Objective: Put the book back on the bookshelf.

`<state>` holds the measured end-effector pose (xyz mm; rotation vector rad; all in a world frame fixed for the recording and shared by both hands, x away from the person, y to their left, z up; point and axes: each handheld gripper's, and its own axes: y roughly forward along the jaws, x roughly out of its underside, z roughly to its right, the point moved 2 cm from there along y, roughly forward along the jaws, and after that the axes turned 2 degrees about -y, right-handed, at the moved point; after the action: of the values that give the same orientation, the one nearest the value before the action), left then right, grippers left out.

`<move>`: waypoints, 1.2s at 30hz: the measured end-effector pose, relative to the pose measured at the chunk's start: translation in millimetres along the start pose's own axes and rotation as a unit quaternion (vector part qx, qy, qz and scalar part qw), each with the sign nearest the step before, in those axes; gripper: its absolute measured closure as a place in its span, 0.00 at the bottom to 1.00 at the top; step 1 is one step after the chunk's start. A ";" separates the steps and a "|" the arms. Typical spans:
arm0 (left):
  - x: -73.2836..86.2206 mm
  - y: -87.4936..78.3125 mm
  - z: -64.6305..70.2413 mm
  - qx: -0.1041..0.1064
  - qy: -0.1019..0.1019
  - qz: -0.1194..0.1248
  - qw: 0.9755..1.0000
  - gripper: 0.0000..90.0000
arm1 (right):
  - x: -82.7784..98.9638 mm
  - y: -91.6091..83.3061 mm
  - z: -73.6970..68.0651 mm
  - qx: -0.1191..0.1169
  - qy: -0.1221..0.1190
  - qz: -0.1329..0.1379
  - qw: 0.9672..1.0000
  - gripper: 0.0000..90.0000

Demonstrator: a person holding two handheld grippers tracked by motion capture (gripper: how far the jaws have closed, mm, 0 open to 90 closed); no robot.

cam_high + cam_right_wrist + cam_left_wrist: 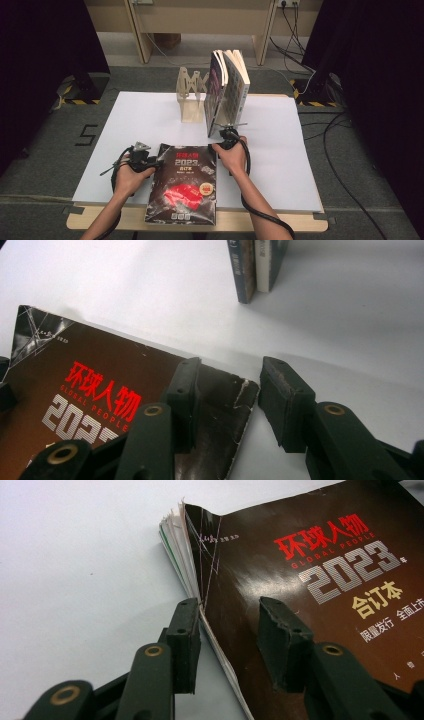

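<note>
A thick dark-covered book point(182, 182) with red lettering and "2023" lies flat at the front of the white table top point(140, 115), its near end over the front edge. My left gripper point(152, 162) is at the book's far left corner. In the left gripper view the jaws of the left gripper point(230, 630) stand apart astride the book point(325, 580): one pad beside the page edge, the other above the cover. My right gripper point(218, 146) is at the far right corner. There the right gripper point(227, 390) is open, one jaw over the book point(75, 390), the other over bare table.
A wooden book stand point(191, 95) stands at the back middle of the table. Two upright books point(227, 90) lean beside it on its right, just beyond my right gripper; their lower ends point(255, 265) are visible in the right gripper view. Cables lie on the floor at right.
</note>
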<state>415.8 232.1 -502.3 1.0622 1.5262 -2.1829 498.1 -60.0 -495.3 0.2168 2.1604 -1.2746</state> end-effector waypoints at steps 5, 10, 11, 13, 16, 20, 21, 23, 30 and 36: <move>0.1 0.4 -0.7 0.000 -0.002 -0.001 1.000 0.67 | 0.1 0.7 -1.4 0.003 -0.003 0.001 1.000 0.68; 0.7 0.1 -0.7 0.000 -0.001 -0.001 1.000 0.68 | -2.3 -4.4 -0.6 -0.017 0.019 0.008 1.000 0.69; 0.7 0.1 -0.7 0.000 -0.001 -0.001 1.000 0.68 | -2.3 -4.4 -0.6 -0.017 0.019 0.008 1.000 0.69; 1.0 0.1 -0.2 -0.001 -0.004 0.000 1.000 0.69 | -4.1 -11.7 -2.1 -0.034 0.027 0.017 0.999 0.69; 1.5 0.2 0.6 -0.003 -0.007 0.003 1.000 0.70 | -2.4 -15.0 -1.6 -0.040 0.030 0.014 0.999 0.69; 1.7 0.0 1.8 -0.005 -0.005 0.004 1.000 0.72 | 2.7 -14.6 4.1 -0.047 0.038 0.001 0.998 0.69; 1.5 -0.1 2.0 -0.007 -0.003 0.003 1.000 0.72 | 3.8 -14.3 4.7 -0.047 0.037 -0.002 0.998 0.69; 1.2 0.2 2.8 -0.011 -0.002 0.003 1.000 0.72 | 6.0 -13.5 5.7 -0.048 0.037 -0.010 0.998 0.69; 1.1 0.0 2.1 -0.008 -0.004 0.001 1.000 0.72 | 10.8 -11.1 5.6 -0.054 0.045 -0.015 0.997 0.69; 1.2 0.1 2.2 -0.009 -0.004 0.002 1.000 0.72 | 14.9 -10.6 5.7 -0.080 0.060 -0.022 0.995 0.69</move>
<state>414.1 230.3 -502.8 1.0495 1.5360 -2.1628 484.0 -72.7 -498.1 0.1862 2.3691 -1.1309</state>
